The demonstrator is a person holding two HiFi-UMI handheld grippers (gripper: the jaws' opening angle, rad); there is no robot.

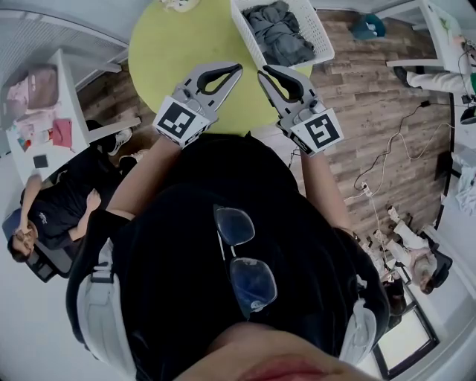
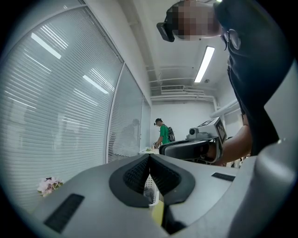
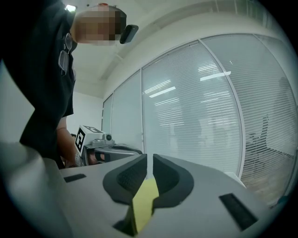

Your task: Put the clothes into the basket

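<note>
A white lattice basket [image 1: 318, 31] stands at the far right edge of the round yellow-green table [image 1: 182, 56], with grey clothes [image 1: 279, 33] heaped inside it. My left gripper [image 1: 237, 68] and right gripper [image 1: 263, 72] are held side by side close to the person's body, tips nearly touching each other over the table's near edge, well short of the basket. In the left gripper view the left gripper [image 2: 149, 156] has its pads pressed together with nothing between them. The right gripper [image 3: 149, 159] shows only a thin slit between its pads and holds nothing.
A small pale item [image 1: 179, 4] lies at the table's far edge. A seated person [image 1: 63, 205] and a white shelf unit [image 1: 41, 111] are at the left. Cables [image 1: 394, 152] run over the wooden floor at the right, where another person [image 1: 413, 249] sits.
</note>
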